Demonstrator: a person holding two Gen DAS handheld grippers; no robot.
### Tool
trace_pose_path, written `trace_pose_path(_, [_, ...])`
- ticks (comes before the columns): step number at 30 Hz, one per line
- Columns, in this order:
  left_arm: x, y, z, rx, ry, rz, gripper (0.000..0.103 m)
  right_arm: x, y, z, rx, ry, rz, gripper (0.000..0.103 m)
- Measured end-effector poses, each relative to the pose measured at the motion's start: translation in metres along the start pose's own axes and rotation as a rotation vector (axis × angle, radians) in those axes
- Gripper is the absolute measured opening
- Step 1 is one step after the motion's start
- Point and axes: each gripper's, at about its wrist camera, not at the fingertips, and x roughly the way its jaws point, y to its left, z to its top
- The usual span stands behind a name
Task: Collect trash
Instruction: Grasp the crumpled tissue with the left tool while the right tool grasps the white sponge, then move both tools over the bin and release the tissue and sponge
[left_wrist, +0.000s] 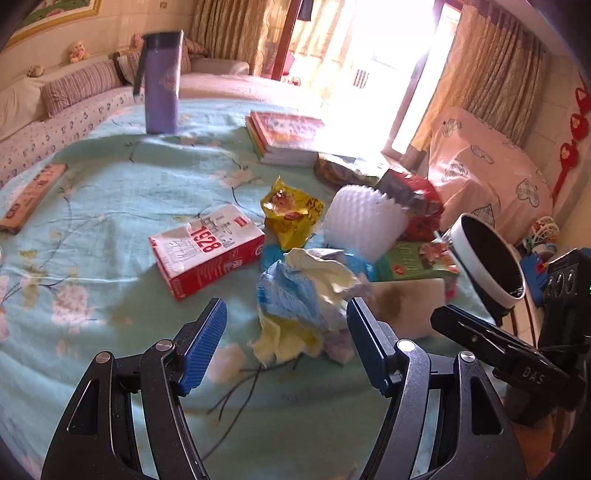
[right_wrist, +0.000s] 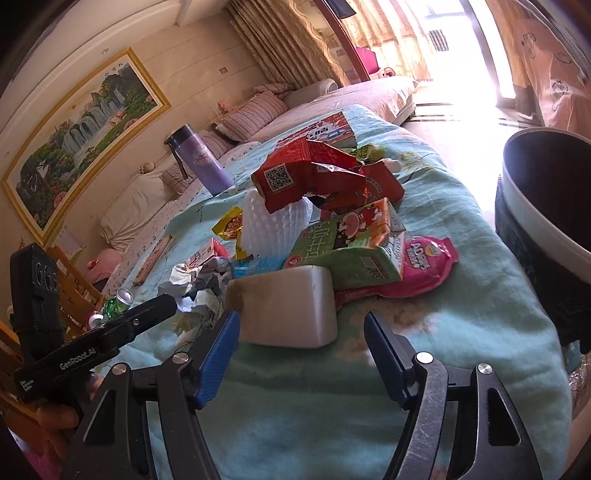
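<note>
A pile of trash lies on a table with a teal flowered cloth (left_wrist: 110, 229). My left gripper (left_wrist: 286, 325) is open, its jaws on either side of a crumpled wad of tissue and blue plastic (left_wrist: 306, 295). My right gripper (right_wrist: 301, 332) is open just in front of a stained white foam block (right_wrist: 284, 310), which also shows in the left wrist view (left_wrist: 406, 302). Behind lie a green drink carton (right_wrist: 351, 243), a pink pouch (right_wrist: 424, 262), a red wrapper (right_wrist: 314, 173), a yellow wrapper (left_wrist: 291, 212), white foam netting (left_wrist: 364, 221) and a red and white carton (left_wrist: 207, 247). A dark bin with a white rim (right_wrist: 546, 206) stands to the right of the table.
A purple flask (left_wrist: 160, 85) stands at the far side, with books (left_wrist: 288, 136) to its right and a flat long box (left_wrist: 31, 197) at the left. A sofa with cushions (left_wrist: 74, 88) is behind. A green can (right_wrist: 118, 301) shows below the table's left edge.
</note>
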Motion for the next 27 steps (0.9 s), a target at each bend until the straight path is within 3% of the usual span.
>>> trace_pose_path(1, [0.008, 0.002, 0.000, -0.003, 0.018, -0.013, 0.049, 0.005, -0.001, 0.000, 0.006, 0.011, 0.007, 0.063])
trace_pose_path(2, [0.013, 0.003, -0.001, -0.007, 0.037, -0.026, 0.024, 0.008, -0.002, -0.001, 0.011, 0.023, 0.012, 0.044])
trace_pose_path(3, [0.017, 0.004, -0.002, -0.010, 0.055, -0.033, 0.024, 0.009, -0.001, -0.002, 0.012, 0.033, 0.007, 0.035])
trace_pose_path(8, [0.007, -0.001, -0.011, 0.009, 0.028, -0.038, 0.019, -0.012, 0.004, -0.010, -0.028, -0.013, -0.010, 0.025])
trace_pose_path(16, [-0.019, -0.025, -0.019, 0.053, 0.003, -0.109, 0.019, -0.060, -0.011, -0.021, 0.001, -0.079, -0.008, 0.023])
trace_pose_path(27, [-0.019, -0.078, -0.018, 0.119, 0.026, -0.202, 0.019, -0.120, -0.056, -0.024, 0.075, -0.180, -0.098, 0.023])
